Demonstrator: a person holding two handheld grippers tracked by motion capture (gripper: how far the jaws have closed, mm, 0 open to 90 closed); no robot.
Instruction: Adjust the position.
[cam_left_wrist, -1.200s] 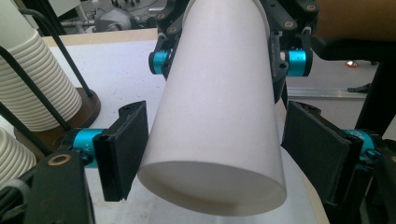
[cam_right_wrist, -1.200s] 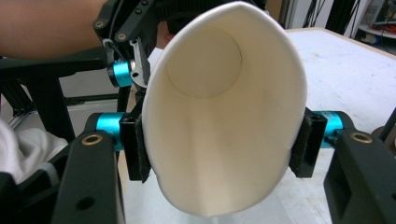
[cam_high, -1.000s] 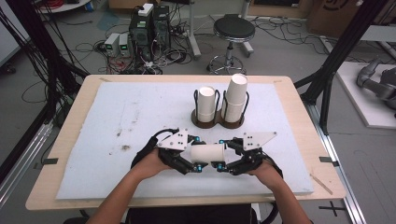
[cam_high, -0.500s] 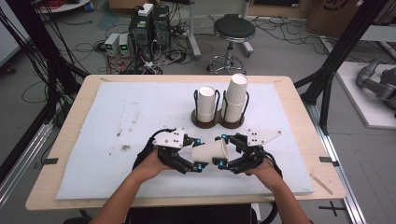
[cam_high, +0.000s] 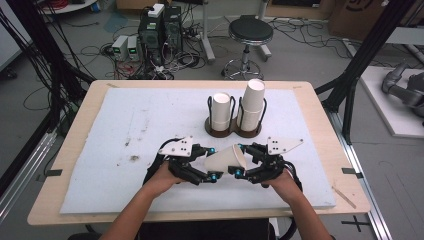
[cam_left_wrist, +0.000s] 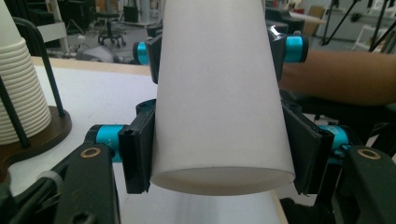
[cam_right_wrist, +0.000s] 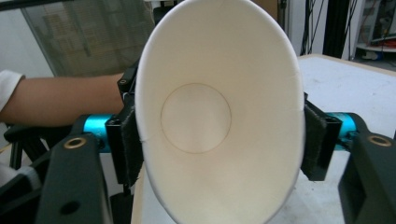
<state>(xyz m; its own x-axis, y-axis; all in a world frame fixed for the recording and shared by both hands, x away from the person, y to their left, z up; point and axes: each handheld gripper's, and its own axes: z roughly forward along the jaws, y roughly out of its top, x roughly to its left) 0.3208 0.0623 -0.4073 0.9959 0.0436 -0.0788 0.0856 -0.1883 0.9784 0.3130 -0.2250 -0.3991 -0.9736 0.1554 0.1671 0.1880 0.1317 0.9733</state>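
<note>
A white paper cup (cam_high: 226, 159) hangs just above the white mat, lying on its side with its mouth tilted up toward the right. My left gripper (cam_high: 213, 163) is shut on its narrow base end; in the left gripper view its pads (cam_left_wrist: 137, 154) press both sides of the cup (cam_left_wrist: 219, 93). My right gripper (cam_high: 239, 160) grips the rim end. Its jaws have just been closing on the cup. In the right gripper view the cup's mouth (cam_right_wrist: 219, 116) is squeezed into an oval between the pads (cam_right_wrist: 317, 144).
A dark brown two-slot holder (cam_high: 234, 131) stands behind the grippers with two stacks of white cups, the right stack (cam_high: 251, 102) taller than the left stack (cam_high: 220, 111). The white mat (cam_high: 125, 125) covers most of the wooden table (cam_high: 320, 105).
The white cup shape between the grippers was longer and lay level; now it is shorter and tilted, mouth up toward the right. Both hands kept nearly in place.
</note>
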